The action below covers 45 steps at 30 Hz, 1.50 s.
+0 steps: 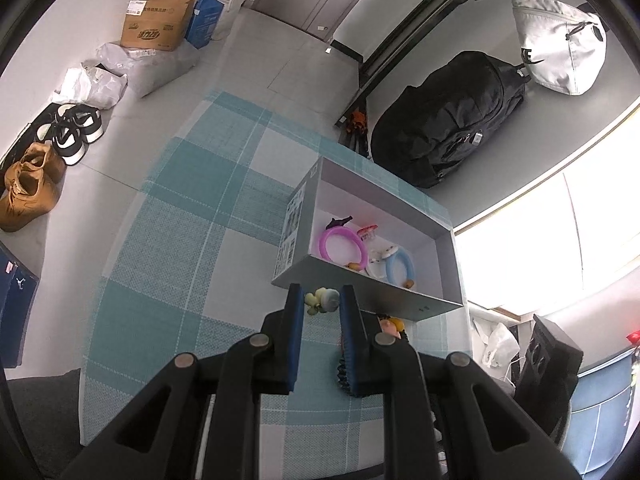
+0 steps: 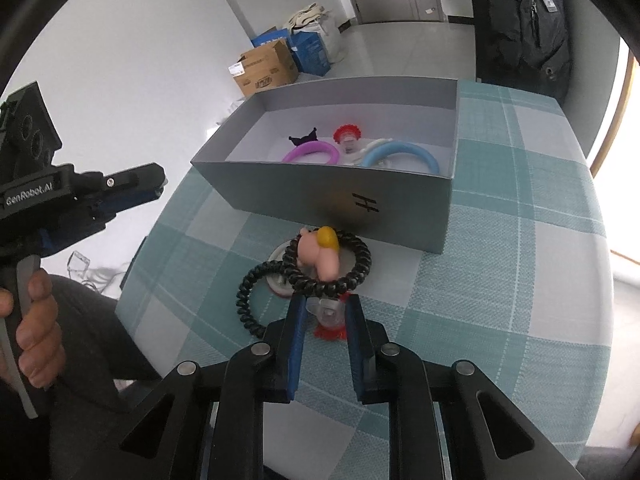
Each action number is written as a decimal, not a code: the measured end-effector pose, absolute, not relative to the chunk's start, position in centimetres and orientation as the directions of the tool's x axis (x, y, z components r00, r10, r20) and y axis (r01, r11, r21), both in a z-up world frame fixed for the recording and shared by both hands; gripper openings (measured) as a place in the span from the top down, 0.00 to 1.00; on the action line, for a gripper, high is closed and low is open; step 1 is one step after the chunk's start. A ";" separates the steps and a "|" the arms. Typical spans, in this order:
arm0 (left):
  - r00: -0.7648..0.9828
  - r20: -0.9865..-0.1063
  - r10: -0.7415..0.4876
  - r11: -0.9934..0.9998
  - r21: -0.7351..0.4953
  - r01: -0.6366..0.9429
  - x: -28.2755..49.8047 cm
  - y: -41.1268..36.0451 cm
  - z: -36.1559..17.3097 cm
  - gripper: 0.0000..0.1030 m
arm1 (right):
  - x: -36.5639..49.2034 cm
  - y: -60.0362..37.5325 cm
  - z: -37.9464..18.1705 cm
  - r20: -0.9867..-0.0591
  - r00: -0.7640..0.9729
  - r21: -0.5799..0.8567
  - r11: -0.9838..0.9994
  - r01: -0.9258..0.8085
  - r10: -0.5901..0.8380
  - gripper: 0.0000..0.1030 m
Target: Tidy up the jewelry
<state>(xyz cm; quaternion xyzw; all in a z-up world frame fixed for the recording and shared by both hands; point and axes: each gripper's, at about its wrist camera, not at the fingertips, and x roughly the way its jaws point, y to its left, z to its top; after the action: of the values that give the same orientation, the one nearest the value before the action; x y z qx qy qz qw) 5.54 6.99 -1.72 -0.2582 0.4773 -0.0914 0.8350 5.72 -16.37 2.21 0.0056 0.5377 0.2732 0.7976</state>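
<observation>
A grey open box [image 1: 362, 288] [image 2: 320, 196] stands on the checked tablecloth. Inside lie a purple ring [image 1: 344, 245] [image 2: 312, 152], a blue ring [image 1: 400, 266] [image 2: 400, 154], a red-topped clear clip [image 2: 347, 136] and a small black piece [image 2: 303, 139]. My left gripper [image 1: 320, 298] is shut on a small yellow-and-grey charm [image 1: 322, 299], held above the table beside the box's near wall. My right gripper [image 2: 326, 306] has its jaws around a clear clip with a red frill [image 2: 329, 320], but I cannot tell whether they pinch it. In front of it lie black coil hair ties [image 2: 320, 268] with a pink and yellow figure [image 2: 324, 252].
A black backpack [image 1: 448, 120] and a white bag [image 1: 560, 44] lie past the table's far edge. Shoes [image 1: 32, 188] and cardboard boxes [image 1: 156, 20] sit on the floor at the left. The left gripper's body [image 2: 60, 200] shows at the right wrist view's left edge.
</observation>
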 end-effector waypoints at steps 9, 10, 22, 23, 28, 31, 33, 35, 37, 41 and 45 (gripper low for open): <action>0.557 -0.735 -0.386 0.860 -0.505 -0.070 5.3 6.5 -1.0 0.87 | 5.3 -17.0 3.9 -0.820 0.305 0.332 0.837 -0.436 0.484 0.82; 0.560 -0.734 -0.384 0.861 -0.504 -0.071 5.3 6.5 -1.0 0.87 | 5.2 -17.0 4.3 -0.812 0.311 0.337 0.832 -0.441 0.494 0.82; 0.613 -0.694 -0.378 0.861 -0.507 -0.042 5.8 5.3 0.2 0.87 | 6.2 -17.5 7.4 -0.736 0.374 0.391 0.805 -0.446 0.564 0.82; 0.613 -0.692 -0.380 0.863 -0.504 -0.035 5.9 5.1 0.3 0.87 | 6.3 -17.5 7.5 -0.733 0.376 0.395 0.804 -0.444 0.567 0.82; 0.617 -0.687 -0.384 0.873 -0.487 0.001 6.7 3.9 0.9 0.87 | 7.7 -17.5 8.3 -0.716 0.379 0.421 0.796 -0.435 0.586 0.82; 0.614 -0.694 -0.375 0.884 -0.468 0.011 7.1 3.4 0.9 0.87 | 8.6 -17.6 8.8 -0.704 0.392 0.429 0.794 -0.431 0.593 0.82; 0.611 -0.695 -0.379 0.883 -0.470 0.014 7.3 3.2 0.8 0.87 | 9.1 -17.7 9.0 -0.697 0.395 0.441 0.792 -0.423 0.599 0.82; 0.609 -0.696 -0.380 0.883 -0.469 0.015 7.6 3.1 0.8 0.87 | 9.7 -17.8 9.1 -0.687 0.396 0.457 0.786 -0.416 0.609 0.82; 0.604 -0.697 -0.387 0.881 -0.472 0.020 8.0 3.0 0.8 0.87 | 10.3 -17.7 9.3 -0.684 0.392 0.466 0.781 -0.416 0.616 0.82; 0.599 -0.701 -0.387 0.885 -0.464 0.028 8.6 2.8 0.7 0.87 | 11.5 -17.4 9.3 -0.684 0.390 0.467 0.781 -0.415 0.617 0.82; 0.583 -0.706 -0.402 0.880 -0.474 0.032 9.4 2.5 0.3 0.87 | 12.6 -17.5 9.2 -0.687 0.394 0.474 0.787 -0.395 0.611 0.82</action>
<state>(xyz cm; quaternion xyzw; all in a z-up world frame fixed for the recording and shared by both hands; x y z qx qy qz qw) 9.39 2.55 0.30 -0.2106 0.4388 -0.1254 0.8645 12.61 -17.51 9.16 0.1179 0.4588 0.3042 0.8265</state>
